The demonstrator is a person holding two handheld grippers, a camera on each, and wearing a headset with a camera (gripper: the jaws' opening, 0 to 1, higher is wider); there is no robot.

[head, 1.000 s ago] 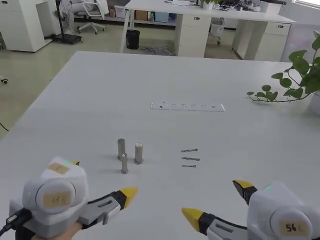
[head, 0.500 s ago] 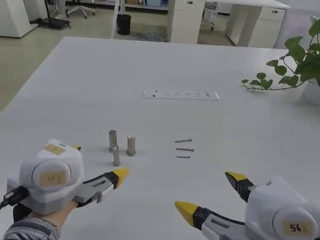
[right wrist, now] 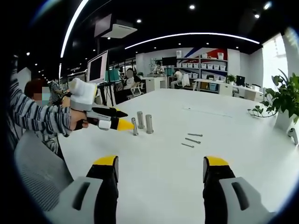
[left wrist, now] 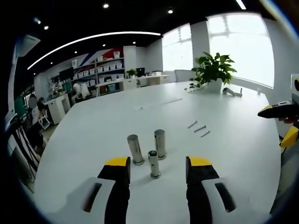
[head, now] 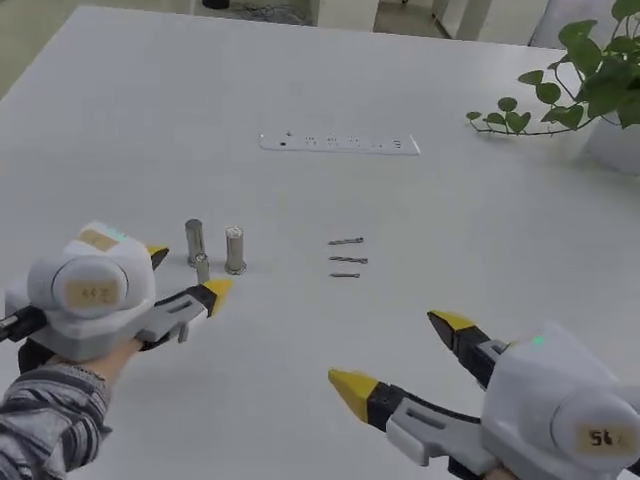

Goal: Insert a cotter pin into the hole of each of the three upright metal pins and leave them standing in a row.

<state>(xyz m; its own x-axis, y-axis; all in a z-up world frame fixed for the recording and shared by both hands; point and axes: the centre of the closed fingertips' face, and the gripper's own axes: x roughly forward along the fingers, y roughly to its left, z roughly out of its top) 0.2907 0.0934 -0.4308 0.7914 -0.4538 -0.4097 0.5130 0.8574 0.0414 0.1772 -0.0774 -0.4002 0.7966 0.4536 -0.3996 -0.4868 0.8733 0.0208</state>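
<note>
Cotters (head: pixel 347 259) are seen loose beside the pins (head: pixel 235 250), none inserted; left tool (head: pixel 187 272) and right tool (head: pixel 400 352) are held open.

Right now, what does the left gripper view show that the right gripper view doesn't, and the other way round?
Left gripper view: the right gripper at the right edge, and the shortest metal pin close ahead, lined up between its own open fingers. Right gripper view: the left gripper held in a hand with a striped sleeve, and a monitor behind it. Both: the three upright metal pins, the three cotter pins lying apart from them on the white table, and the potted plant.
</note>
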